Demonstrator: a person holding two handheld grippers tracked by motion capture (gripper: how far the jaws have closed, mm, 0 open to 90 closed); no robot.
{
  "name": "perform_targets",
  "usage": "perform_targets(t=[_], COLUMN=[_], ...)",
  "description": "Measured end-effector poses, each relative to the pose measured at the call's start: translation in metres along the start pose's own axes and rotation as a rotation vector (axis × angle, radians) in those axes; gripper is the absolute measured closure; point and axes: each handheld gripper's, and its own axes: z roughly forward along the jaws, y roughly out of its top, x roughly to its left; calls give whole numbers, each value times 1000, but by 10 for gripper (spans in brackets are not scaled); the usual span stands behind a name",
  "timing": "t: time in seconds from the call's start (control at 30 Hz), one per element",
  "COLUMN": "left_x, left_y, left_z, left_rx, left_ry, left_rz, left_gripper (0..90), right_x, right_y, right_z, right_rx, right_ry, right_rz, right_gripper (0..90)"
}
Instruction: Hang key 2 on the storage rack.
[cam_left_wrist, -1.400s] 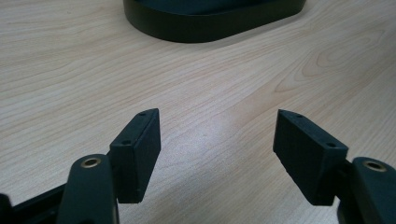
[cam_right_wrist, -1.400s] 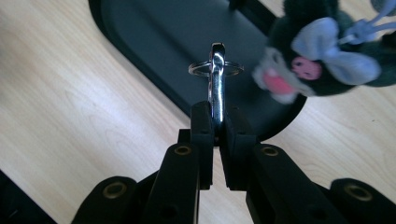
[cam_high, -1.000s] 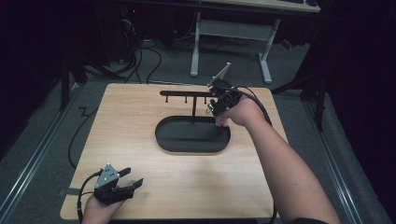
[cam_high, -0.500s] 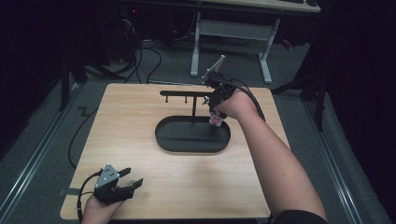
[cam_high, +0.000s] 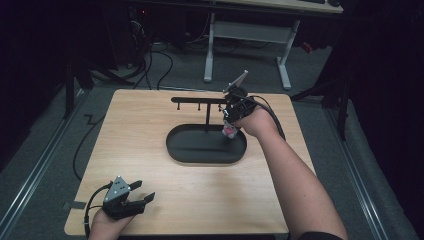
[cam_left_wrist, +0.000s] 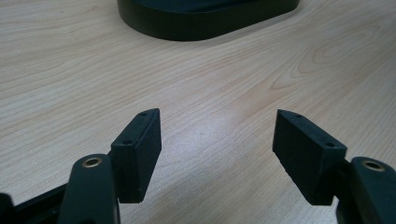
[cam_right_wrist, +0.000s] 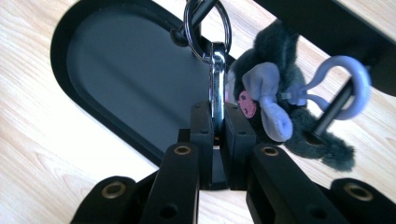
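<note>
Silver clasp (cam_right_wrist: 217, 84), at frame centre, is being pinched by the right gripper (cam_right_wrist: 215, 126) with its ring (cam_right_wrist: 205, 28) over a rack peg, and a sideways tug risks slipping it off; left gripper (cam_left_wrist: 215, 140) is idling open.

I see a pale wood-grain tabletop (cam_left_wrist: 233, 93) with slight sheen, a matt black oval tray (cam_right_wrist: 135, 74), a shiny metal clasp (cam_right_wrist: 217, 79), a fuzzy dark plush toy (cam_right_wrist: 289, 116), and a lilac loop (cam_right_wrist: 345, 84), probably plastic.
</note>
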Motion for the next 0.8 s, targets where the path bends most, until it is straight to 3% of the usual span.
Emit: perform_targets(t=[0.57, 0.8], left_x=[0, -1], left_y=[-1, -1], left_z=[2, 3], left_rx=[12, 14], left_ry=[-6, -9], left_rz=[8, 13], left_gripper=[333, 333], right_x=[0, 1], right_y=[-3, -6], right_z=[29, 34], right_rx=[-3, 5], right_ry=[24, 39], right_rz=[23, 39], right_gripper=[763, 658])
